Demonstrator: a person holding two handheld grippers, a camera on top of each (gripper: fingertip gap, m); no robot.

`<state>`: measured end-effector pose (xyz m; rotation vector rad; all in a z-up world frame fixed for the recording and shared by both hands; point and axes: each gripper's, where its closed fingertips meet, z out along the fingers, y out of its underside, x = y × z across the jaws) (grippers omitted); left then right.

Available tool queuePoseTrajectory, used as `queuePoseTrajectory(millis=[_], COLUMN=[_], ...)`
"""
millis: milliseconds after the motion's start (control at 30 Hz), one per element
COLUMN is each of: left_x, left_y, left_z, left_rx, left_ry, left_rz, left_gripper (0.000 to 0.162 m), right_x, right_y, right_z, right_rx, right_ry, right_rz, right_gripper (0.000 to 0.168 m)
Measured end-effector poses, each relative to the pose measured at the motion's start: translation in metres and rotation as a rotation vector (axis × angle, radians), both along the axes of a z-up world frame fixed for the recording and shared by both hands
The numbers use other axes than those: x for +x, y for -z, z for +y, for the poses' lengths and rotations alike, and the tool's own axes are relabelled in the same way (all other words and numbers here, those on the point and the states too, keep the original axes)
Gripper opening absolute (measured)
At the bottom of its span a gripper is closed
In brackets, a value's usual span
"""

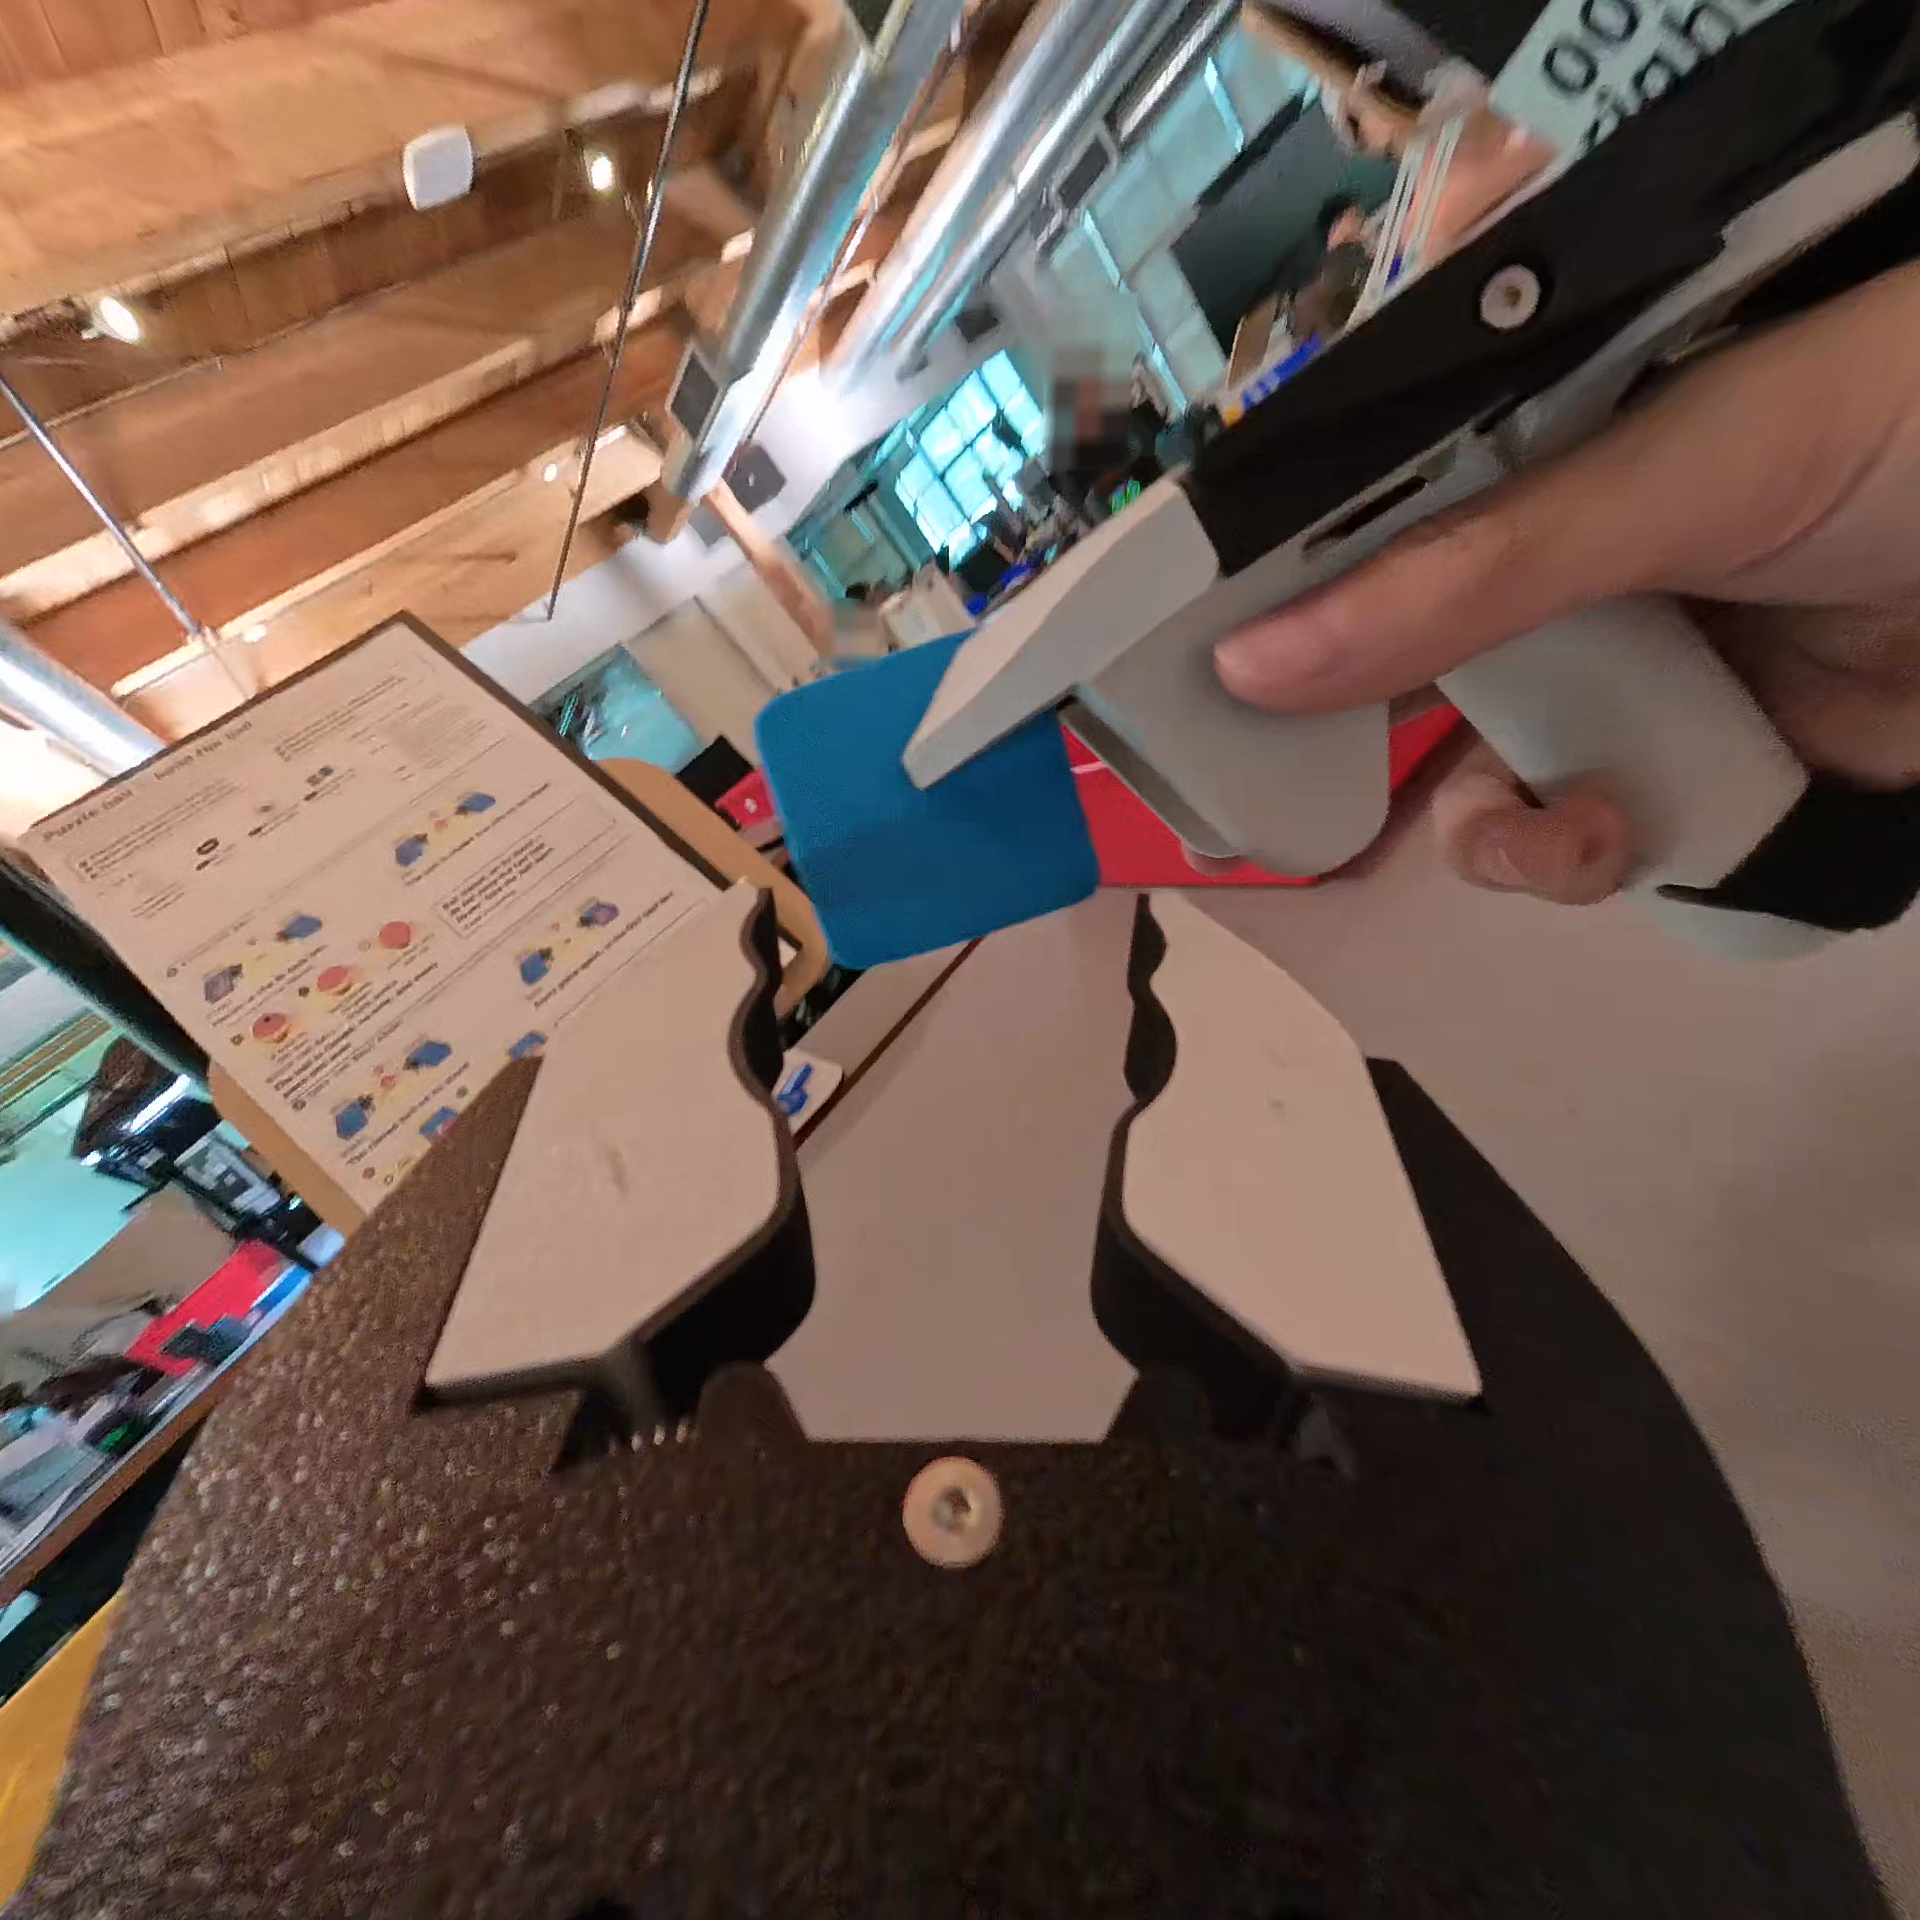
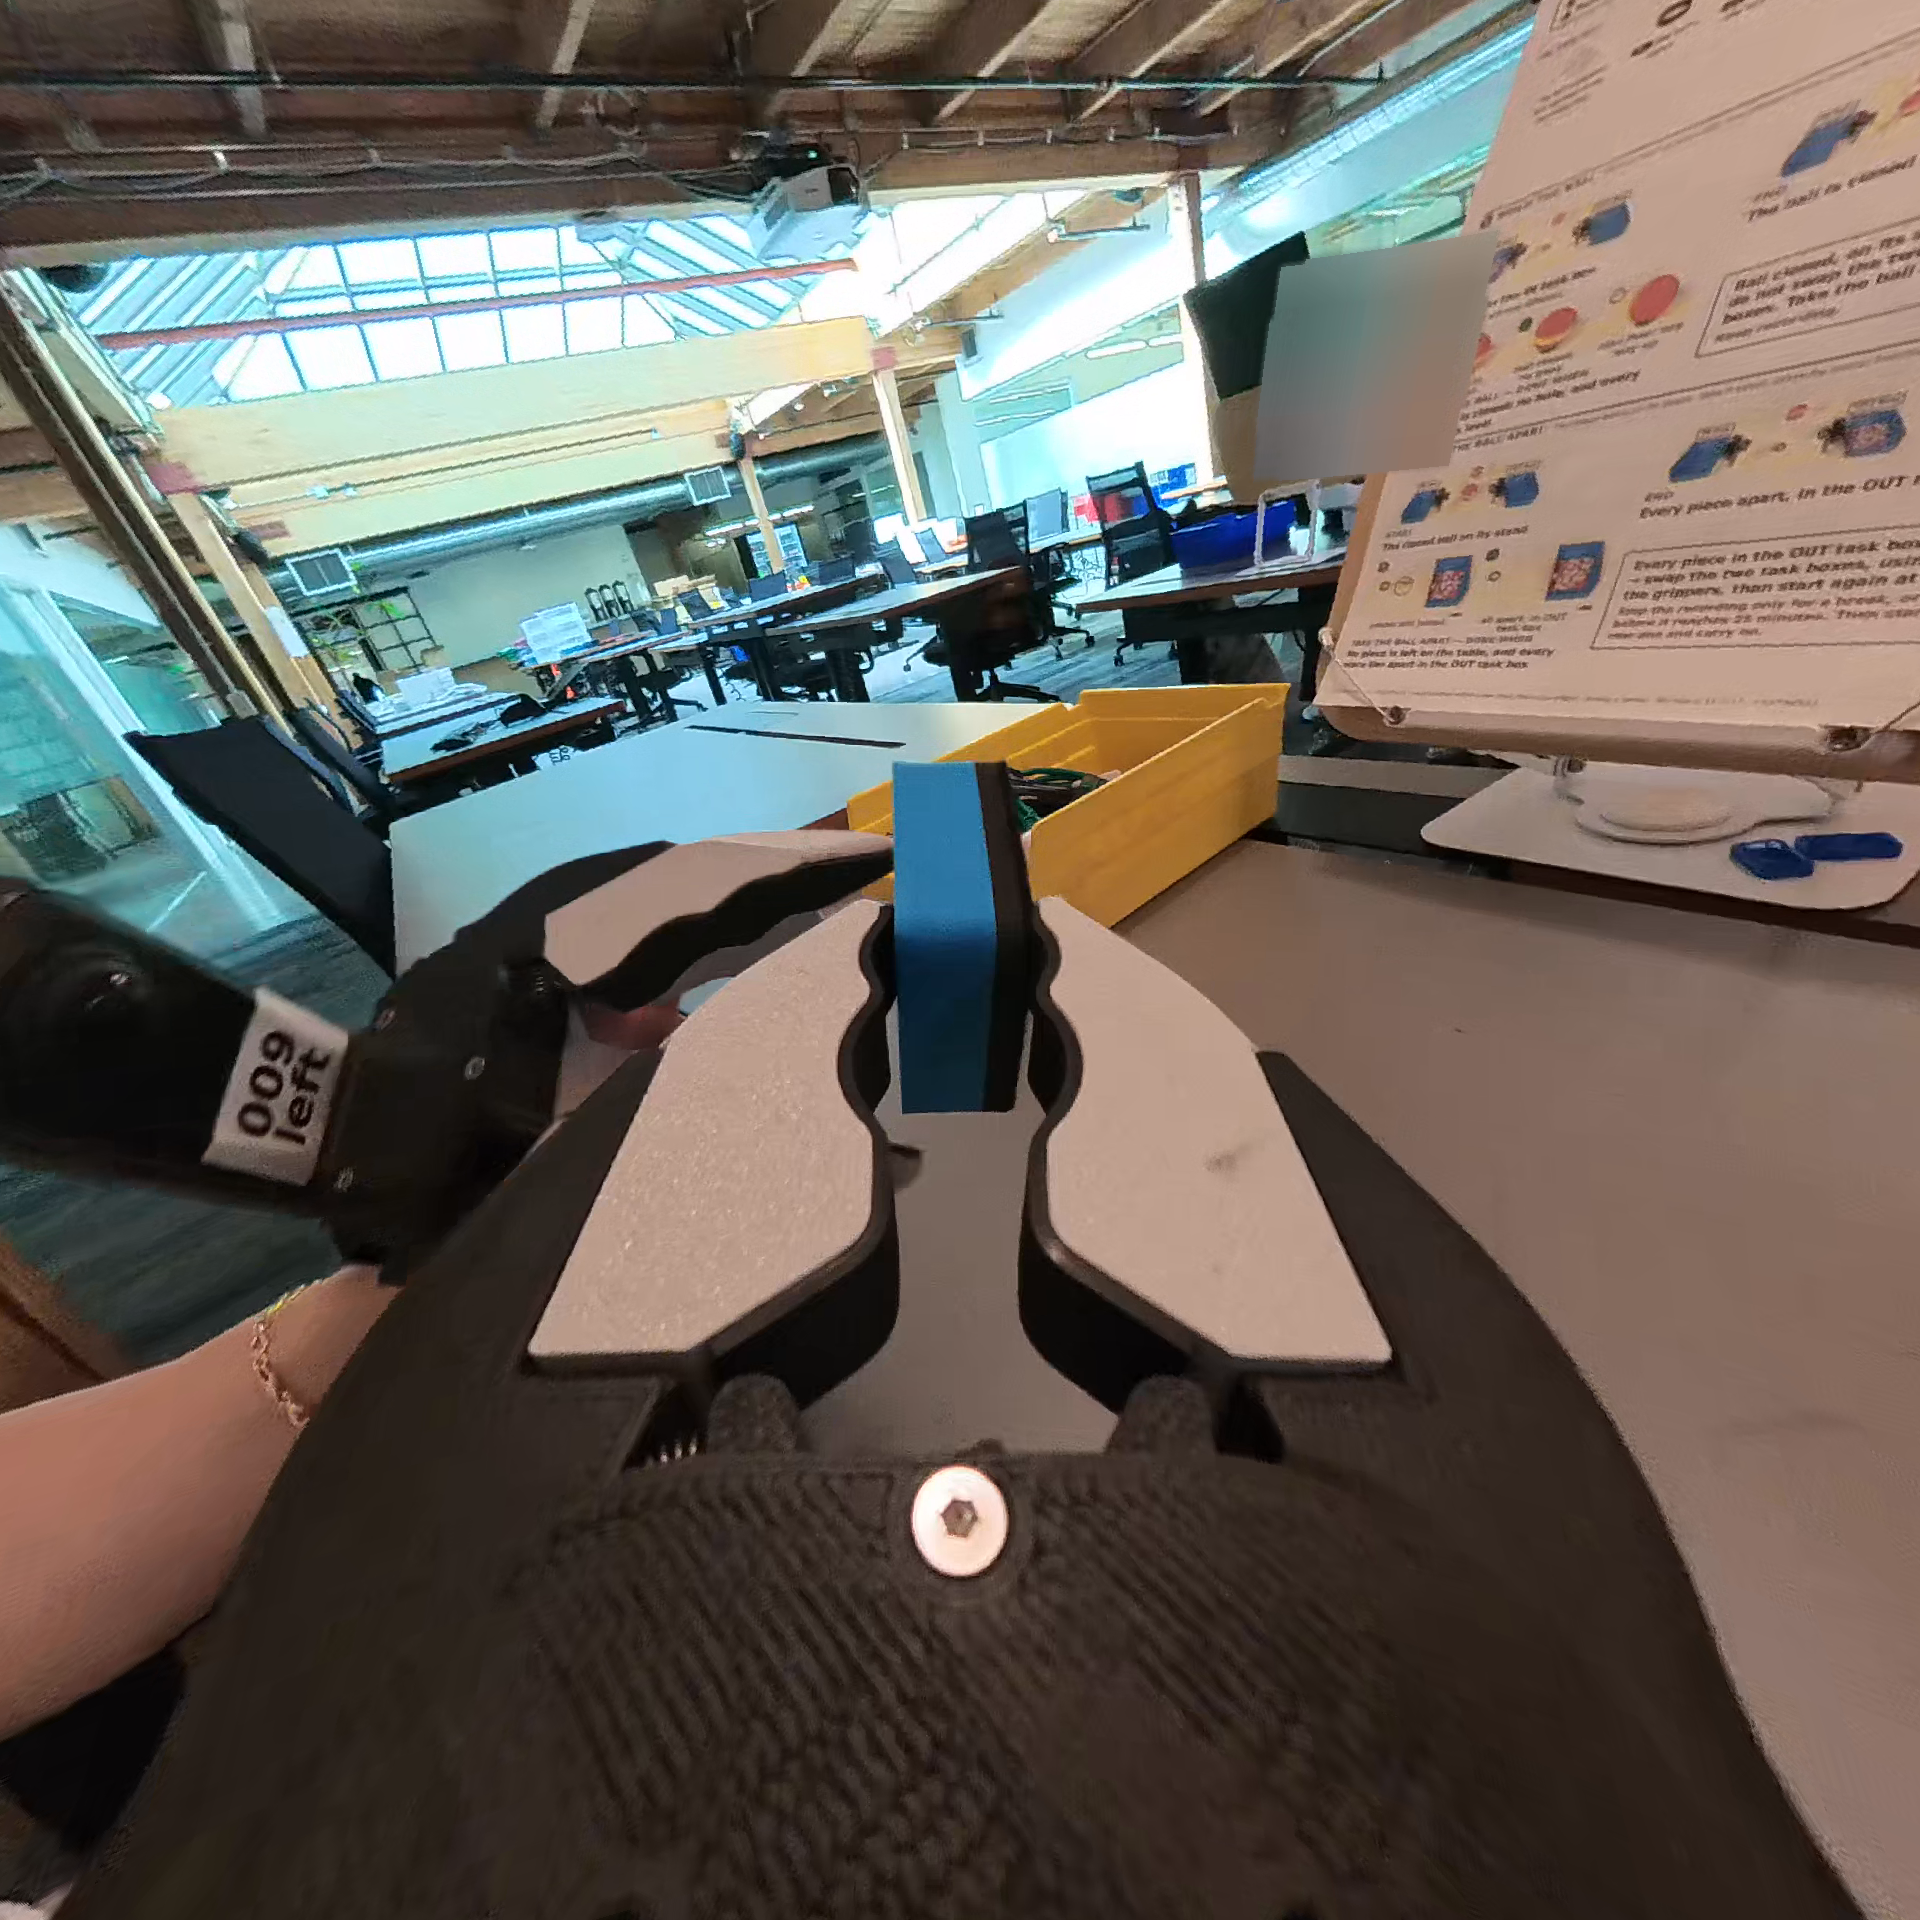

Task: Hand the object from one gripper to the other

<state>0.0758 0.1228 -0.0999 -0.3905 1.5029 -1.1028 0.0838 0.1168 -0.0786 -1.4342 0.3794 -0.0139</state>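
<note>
An open-plan office and lab space is showing here: rows of dark desks (image 2: 862, 613) with black swivel chairs (image 2: 997, 592) are filling the floor, exposed wooden ceiling beams (image 1: 260, 343) and silver metal ducts (image 1: 821, 187) are running overhead, skylights (image 2: 436, 301) are admitting daylight.

We count 2 grippers: left gripper (image 1: 951, 997) and right gripper (image 2: 961, 997), each with 2 fingers. 1 blue block (image 2: 951, 935). 1 yellow bin (image 2: 1164, 779). 1 instruction sheet (image 2: 1662, 416). 2 small blue tags (image 2: 1813, 854) on 1 white stand base (image 2: 1507, 831). 1 red piece (image 1: 1132, 821), kind unclear. 2 hands: left hand (image 2: 125, 1507), right hand (image 1: 1714, 499).
</note>
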Motion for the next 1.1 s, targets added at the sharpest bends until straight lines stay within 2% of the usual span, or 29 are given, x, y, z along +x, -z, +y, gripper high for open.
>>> queuePoseTrajectory(millis=[67,233,367,400,500,567,633,767,900,1100], left_x=[0.004,0.008,0.010,0.011,0.011,0.003,-0.013,-0.047,-0.078,-0.109], left_y=[0.006,0.004,0.008,0.009,0.015,0.020,0.026,0.041,0.057,0.070], left_z=[-0.006,-0.002,0.004,0.006,0.010,0.005,-0.002,-0.007,-0.013,-0.024], left_rx=[0.012,-0.112,-0.134,-0.144,-0.200,-0.213,-0.211,-0.152,-0.057,-0.004], left_ry=[-0.041,-0.112,-0.112,-0.100,-0.001,0.155,0.340,0.562,0.714,0.884], left_rz=[0.042,0.067,0.094,0.112,0.224,0.329,0.445,0.654,0.818,0.996], left_gripper=[0.071,0.061,0.055,0.054,0.054,0.054,0.054,0.054,0.054,0.054], right_x=[-0.002,-0.004,-0.007,-0.010,-0.020,-0.020,-0.027,-0.052,-0.073,-0.100], right_y=[-0.001,0.004,0.006,0.005,0.002,0.005,0.014,0.032,0.045,0.067], right_z=[0.001,0.004,0.007,0.008,0.003,-0.006,-0.016,-0.030,-0.030,-0.023], right_rx=[0.015,0.002,0.001,-0.004,-0.068,-0.150,-0.241,-0.333,-0.362,-0.490], right_ry=[0.014,0.006,-0.019,-0.063,-0.182,-0.206,-0.281,-0.432,-0.519,-0.615], right_rz=[0.009,0.023,0.007,-0.013,-0.169,-0.321,-0.474,-0.738,-0.902,-1.072], right_gripper=[0.022,0.022,0.023,0.027,0.061,0.080,0.086,0.075,0.060,0.050])
